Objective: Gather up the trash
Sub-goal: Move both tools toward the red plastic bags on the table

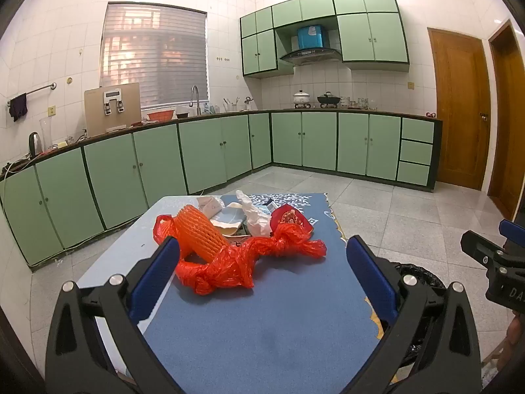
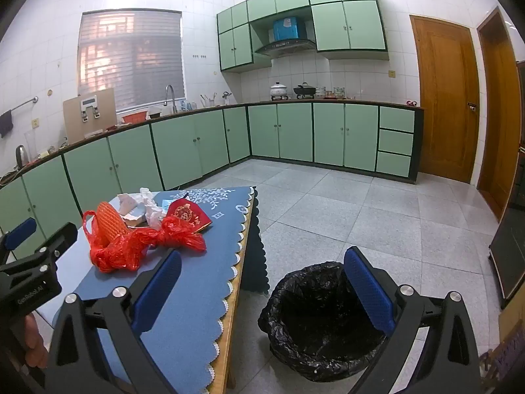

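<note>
A pile of trash lies on a table with a blue cloth [image 1: 262, 312]. It holds a crumpled red plastic bag [image 1: 249, 259] [image 2: 144, 243], an orange foam fruit net [image 1: 197, 229] [image 2: 110, 221], a red packet [image 1: 290, 218] [image 2: 187, 215], crumpled white paper [image 1: 254, 211] [image 2: 151, 208] and a torn carton [image 1: 226, 216]. My left gripper [image 1: 262, 249] hovers open just short of the red bag, nothing between its blue pads. My right gripper [image 2: 262, 259] is open over the table's right edge and a bin with a black liner [image 2: 321, 321] on the floor.
Green kitchen cabinets [image 1: 203, 151] run along the left and far walls under a dark counter. Two wooden doors [image 2: 443, 98] stand at the right. Grey tiled floor [image 2: 344, 203] lies between the table and the cabinets. A dark object [image 2: 512, 246] sits at the far right.
</note>
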